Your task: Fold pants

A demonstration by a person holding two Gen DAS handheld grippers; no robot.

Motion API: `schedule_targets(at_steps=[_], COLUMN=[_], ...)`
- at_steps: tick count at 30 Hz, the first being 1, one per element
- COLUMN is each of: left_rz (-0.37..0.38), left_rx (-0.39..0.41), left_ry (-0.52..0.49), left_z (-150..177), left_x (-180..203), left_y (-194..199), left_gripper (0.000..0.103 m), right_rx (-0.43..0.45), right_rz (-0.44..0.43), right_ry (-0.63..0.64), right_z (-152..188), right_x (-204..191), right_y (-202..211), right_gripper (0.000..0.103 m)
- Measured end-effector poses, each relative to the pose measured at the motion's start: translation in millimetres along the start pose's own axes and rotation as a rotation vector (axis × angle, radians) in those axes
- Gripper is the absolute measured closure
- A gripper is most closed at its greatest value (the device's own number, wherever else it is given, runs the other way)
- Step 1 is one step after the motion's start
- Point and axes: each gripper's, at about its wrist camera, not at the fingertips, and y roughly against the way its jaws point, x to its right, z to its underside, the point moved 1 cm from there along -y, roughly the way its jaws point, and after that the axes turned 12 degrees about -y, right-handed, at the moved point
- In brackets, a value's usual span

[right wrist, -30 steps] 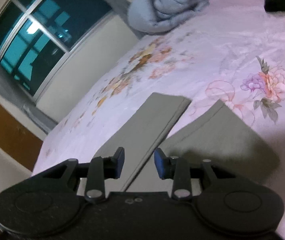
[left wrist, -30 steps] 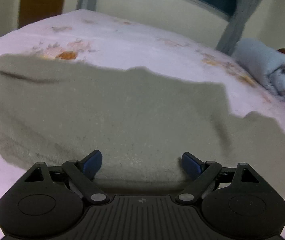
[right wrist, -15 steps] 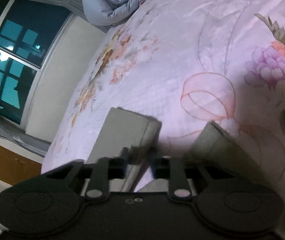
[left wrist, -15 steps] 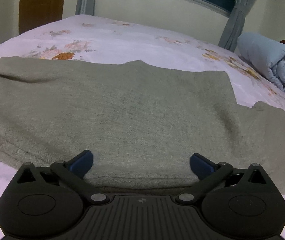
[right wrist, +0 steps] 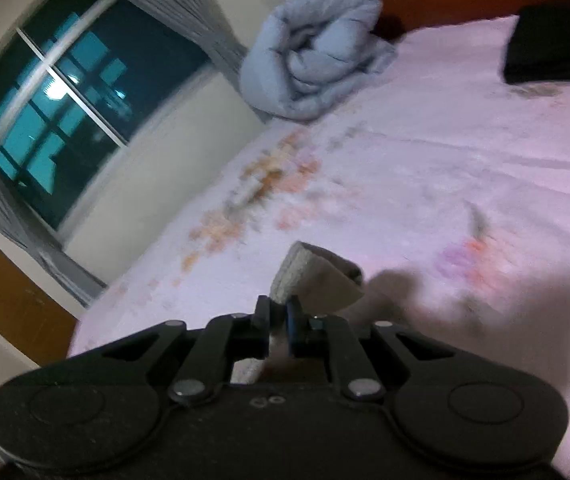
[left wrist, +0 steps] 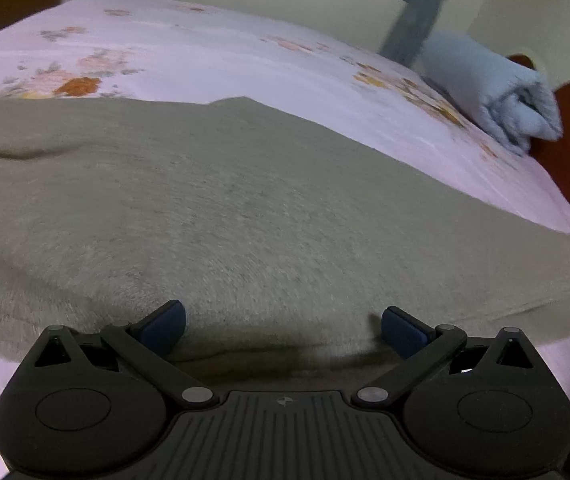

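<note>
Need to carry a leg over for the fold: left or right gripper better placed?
Right, probably. The right gripper is shut on the pants hem, lifted off the bed. The left gripper is open, holding nothing, at the near edge of the flat pants.

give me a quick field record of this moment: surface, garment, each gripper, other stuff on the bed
surface: bed sheet, pink, floral print
garment: grey pants, spread on the sheet
left gripper: open, at the near edge of the pants
right gripper: shut on a pant leg end, lifted off the sheet
other: rolled blue blanket; black item at far corner
</note>
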Motion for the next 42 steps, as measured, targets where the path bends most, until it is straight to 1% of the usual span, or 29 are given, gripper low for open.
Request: schedule_targets(at_steps=[3,6,10,12,13,15,17,18,19,20,21,23,25,26,27,29,32,34,35,37,39,42], left_rz=[0.039,0.056,0.055,0.065,0.078,0.103,0.125,0.12,0.112,0.107,0.096,0.066,0.032,0.034,0.031,-0.022,-0.019,-0.019,-0.024,-0.024,-0.031,-0.045], left_rx=[-0.017,-0.027,-0.024,-0.027,-0.029,-0.034,-0.02,-0.008,0.015,0.039,0.059,0.096,0.105,0.1,0.096,0.092,0.11,0.108,0.107,0.099,0.096,0.093], left_ry=[-0.023,-0.03,-0.029,-0.025,-0.018,-0.004,0.027,0.033,0.063,0.091,0.114,0.135,0.174,0.202,0.226,0.262,0.329,0.324,0.319,0.317,0.324,0.323], left_z=[-2,-3,-3,-4,-5,-6,-6,-5,-2,2,6,14,24,29,32,38,41,41,42,45,50,58], left_x=[-4,-6,-6,-7,-9,-15,-21,-21,-20,-18,-15,-6,2,6,6,8,5,4,2,-3,-10,-20], left_y=[1,2,2,3,4,6,12,17,23,29,34,44,49,48,47,45,50,56,59,66,73,81], left_gripper=[0.001,0.001,0.001,0.0,0.001,0.001,0.001,0.001,0.001,0.001,0.001,0.001,0.001,0.006,0.017,0.025,0.026,0.026,0.026,0.026,0.026,0.026], right_rx=[-0.032,-0.062,-0.062,-0.054,-0.05,-0.036,-0.042,-0.064,-0.105,-0.125,-0.113,-0.067,-0.044,-0.049,-0.071,-0.155,-0.278,-0.372,-0.405,-0.467,-0.514,-0.541], right_rz=[0.052,0.084,0.078,0.074,0.059,0.018,0.019,0.047,0.1,0.129,0.114,0.095,0.058,0.029,0.003,-0.063,-0.13,-0.16,-0.173,-0.189,-0.213,-0.217], right_ry=[-0.06,-0.147,-0.233,-0.236,-0.242,-0.21,-0.179,-0.175,-0.169,-0.178,-0.189,-0.15,-0.154,-0.171,-0.193,-0.24,-0.254,-0.264,-0.274,-0.334,-0.406,-0.445], right_z=[21,39,50,51,50,45,38,35,33,34,35,42,51,58,65,87,132,165,178,203,220,235], right_x=[37,68,88,87,85,75,70,71,72,74,76,70,64,60,56,41,13,-5,-11,-18,-21,-26], right_y=[4,-2,-2,1,3,9,7,2,-6,-9,-4,9,22,26,26,20,-4,-23,-31,-48,-61,-74], right_gripper=[0.103,0.103,0.103,0.103,0.103,0.103,0.102,0.098,0.094,0.091,0.091,0.091,0.091,0.091,0.091,0.091,0.09,0.09,0.09,0.09,0.09,0.089])
